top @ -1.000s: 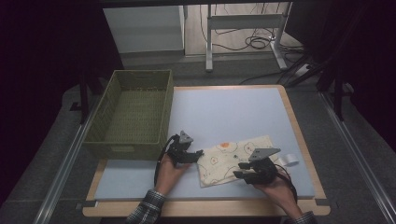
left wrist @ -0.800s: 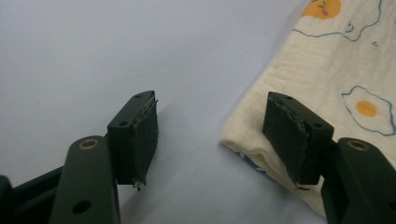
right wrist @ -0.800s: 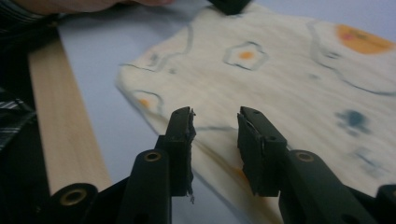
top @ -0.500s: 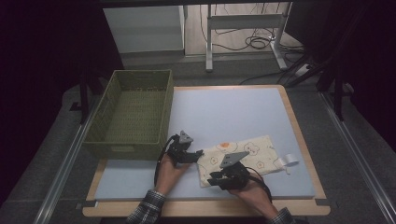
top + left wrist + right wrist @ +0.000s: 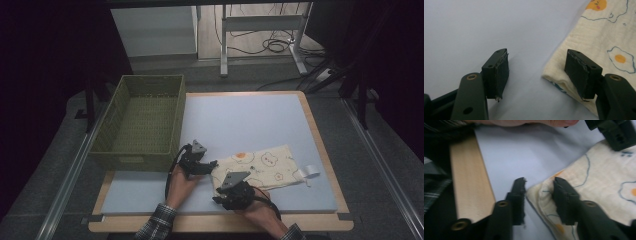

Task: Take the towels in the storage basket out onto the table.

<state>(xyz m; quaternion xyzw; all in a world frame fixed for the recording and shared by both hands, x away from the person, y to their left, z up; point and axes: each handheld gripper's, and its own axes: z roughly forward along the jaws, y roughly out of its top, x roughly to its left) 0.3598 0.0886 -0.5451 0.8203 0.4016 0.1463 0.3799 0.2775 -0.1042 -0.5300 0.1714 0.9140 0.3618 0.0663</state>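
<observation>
High view: a cream cloth [image 5: 260, 167] with fried-egg prints lay on the blue mat [image 5: 250, 120], toward the mat's 5 o'clock area. A green woven basket [image 5: 142, 120] stood off the mat's left edge, at the cloth's 10 o'clock, well apart from it. A white tag or strap [image 5: 309, 171] stuck out at the cloth's 3 o'clock end.

From up there the left gripper [image 5: 209, 165] sat at the cloth's 9 o'clock corner and the right gripper [image 5: 220, 198] at its 7 o'clock corner. Jaw gaps were too small to read there.

Left gripper view resolved it: the left gripper [image 5: 537, 72] had its jaws spread wide. One jaw was over bare mat, the other over the folded cloth [image 5: 599, 45] edge. The cloth corner lay between them, toward the right-hand jaw. Could not tell whether that jaw touched the fabric.

Right gripper view: the right gripper [image 5: 539, 187] had its jaws spread too, narrower, straddling the cloth [image 5: 599, 185] corner. One jaw was on the mat side, the other over the fabric. Nothing was pinched. This view also caught the wooden table edge [image 5: 466, 180] at 9 o'clock, a plaid sleeve [image 5: 434, 190] beyond it, and the other gripper at 1 o'clock.
</observation>
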